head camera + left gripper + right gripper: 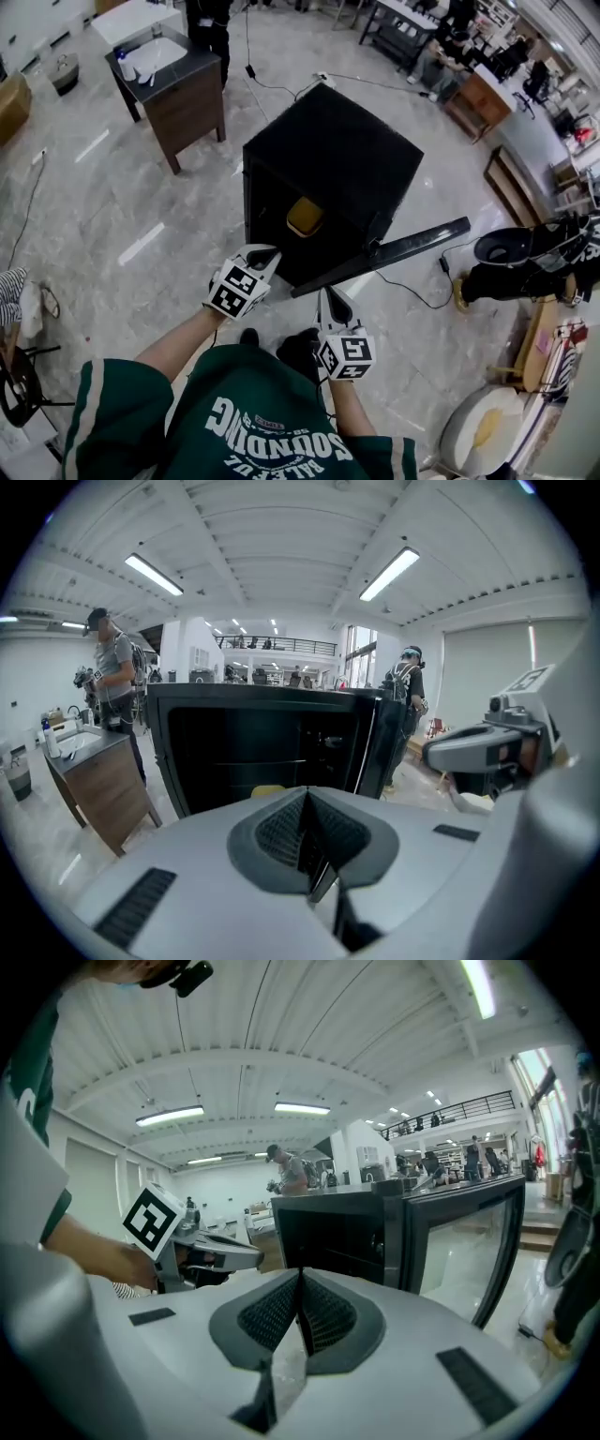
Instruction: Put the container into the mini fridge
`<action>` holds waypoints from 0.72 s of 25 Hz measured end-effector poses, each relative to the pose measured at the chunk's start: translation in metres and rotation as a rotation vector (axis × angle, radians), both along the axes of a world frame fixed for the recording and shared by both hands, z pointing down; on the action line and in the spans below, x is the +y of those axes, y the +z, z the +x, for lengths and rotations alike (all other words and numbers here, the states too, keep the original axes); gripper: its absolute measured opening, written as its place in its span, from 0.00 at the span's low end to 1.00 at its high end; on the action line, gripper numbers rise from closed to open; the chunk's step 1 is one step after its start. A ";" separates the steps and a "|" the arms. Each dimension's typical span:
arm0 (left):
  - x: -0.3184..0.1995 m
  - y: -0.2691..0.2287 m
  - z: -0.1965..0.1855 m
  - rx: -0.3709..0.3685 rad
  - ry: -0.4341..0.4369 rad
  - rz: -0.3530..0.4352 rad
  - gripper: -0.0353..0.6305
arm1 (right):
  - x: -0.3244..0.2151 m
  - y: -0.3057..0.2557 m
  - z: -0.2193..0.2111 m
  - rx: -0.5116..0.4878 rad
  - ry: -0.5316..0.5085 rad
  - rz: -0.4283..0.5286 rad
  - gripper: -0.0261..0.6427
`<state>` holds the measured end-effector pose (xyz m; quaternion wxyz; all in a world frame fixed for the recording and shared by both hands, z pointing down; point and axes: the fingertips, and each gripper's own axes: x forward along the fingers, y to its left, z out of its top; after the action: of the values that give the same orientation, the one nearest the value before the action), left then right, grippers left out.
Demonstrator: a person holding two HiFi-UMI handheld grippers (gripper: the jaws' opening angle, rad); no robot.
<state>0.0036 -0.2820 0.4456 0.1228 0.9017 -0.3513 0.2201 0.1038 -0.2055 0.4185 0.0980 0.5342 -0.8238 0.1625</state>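
Note:
A black mini fridge point(337, 150) stands on the floor in front of me with its door point(384, 255) swung open to the right. A yellow container point(306, 216) sits inside it, and only its top edge point(267, 789) shows in the left gripper view. My left gripper point(267, 253) hovers just outside the fridge opening, shut with nothing in it. My right gripper point(330, 298) is below the door's edge, also shut and empty. The left gripper view looks over the shut jaws of that gripper point(307, 794) into the dark fridge point(262, 747). The right gripper point(300, 1274) faces the fridge point(337, 1232) and its glass door point(469, 1232).
A wooden washstand with a sink point(173, 80) stands at the back left. A cable point(412, 291) runs over the floor right of the fridge. A person point(534, 258) stands at the right, another point(114, 677) by the washstand. Desks line the back right.

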 end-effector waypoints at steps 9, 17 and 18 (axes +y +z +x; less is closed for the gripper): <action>0.008 -0.039 0.000 0.044 0.025 0.109 0.07 | 0.007 -0.025 0.011 0.034 0.006 0.076 0.09; 0.017 -0.047 0.001 0.036 0.049 0.137 0.07 | 0.001 -0.040 0.006 0.022 0.002 0.121 0.09; 0.018 -0.048 0.001 0.039 0.051 0.137 0.07 | 0.002 -0.041 0.005 0.023 -0.002 0.123 0.09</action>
<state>0.0051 -0.2639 0.3975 0.0619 0.9207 -0.3401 0.1811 0.1083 -0.2040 0.3770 0.0743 0.5402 -0.8316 0.1053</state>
